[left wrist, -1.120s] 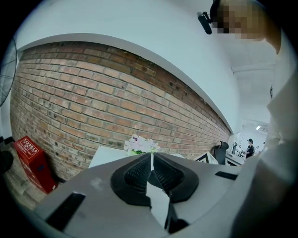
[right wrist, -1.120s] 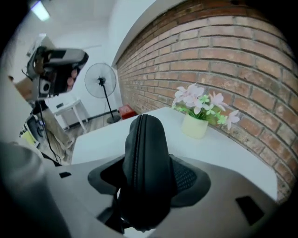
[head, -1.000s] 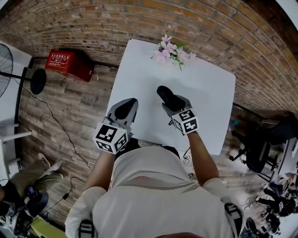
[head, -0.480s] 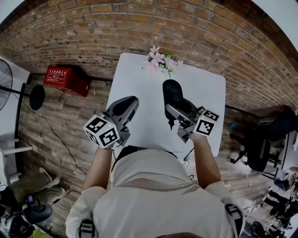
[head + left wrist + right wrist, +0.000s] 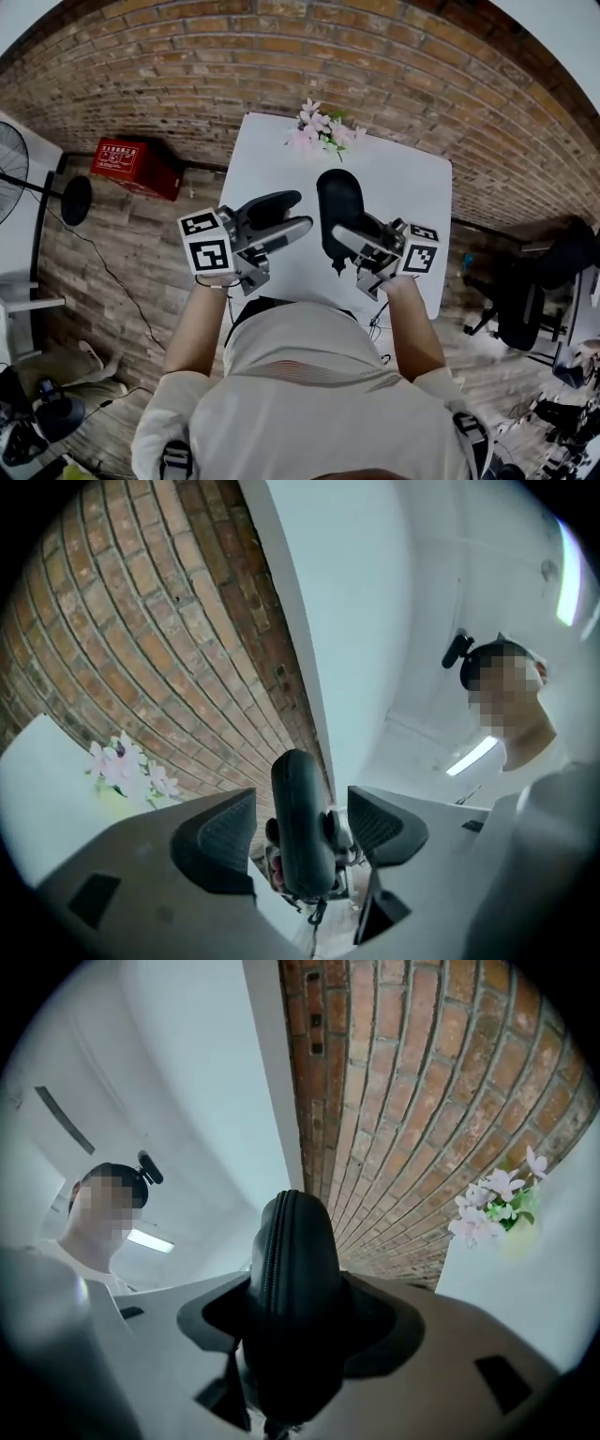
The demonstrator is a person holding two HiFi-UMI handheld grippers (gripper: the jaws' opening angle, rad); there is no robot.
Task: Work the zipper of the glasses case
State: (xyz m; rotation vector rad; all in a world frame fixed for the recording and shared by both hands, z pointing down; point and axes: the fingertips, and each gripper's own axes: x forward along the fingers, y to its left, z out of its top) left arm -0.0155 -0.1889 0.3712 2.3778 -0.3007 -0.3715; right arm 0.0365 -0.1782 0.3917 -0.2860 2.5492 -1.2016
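Head view: the right gripper has the black glasses case clamped in its fingers, held up over the white desk. The left gripper is just beside it, its fingers wide after just opening.

Left gripper view: the case stands in the gap, and neither pad is touching it.

Right gripper view: the zipper track runs up the case's edge. I'd call this the approach. Next, the left fingers need to find the pull and pinch it.

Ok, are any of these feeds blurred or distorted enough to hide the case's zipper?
Head view: fisheye bends the wall, case a featureless dark blob. Right gripper view: sharp, zipper plain, corners vignetted black. Left gripper view: sharp, ceiling light glares.
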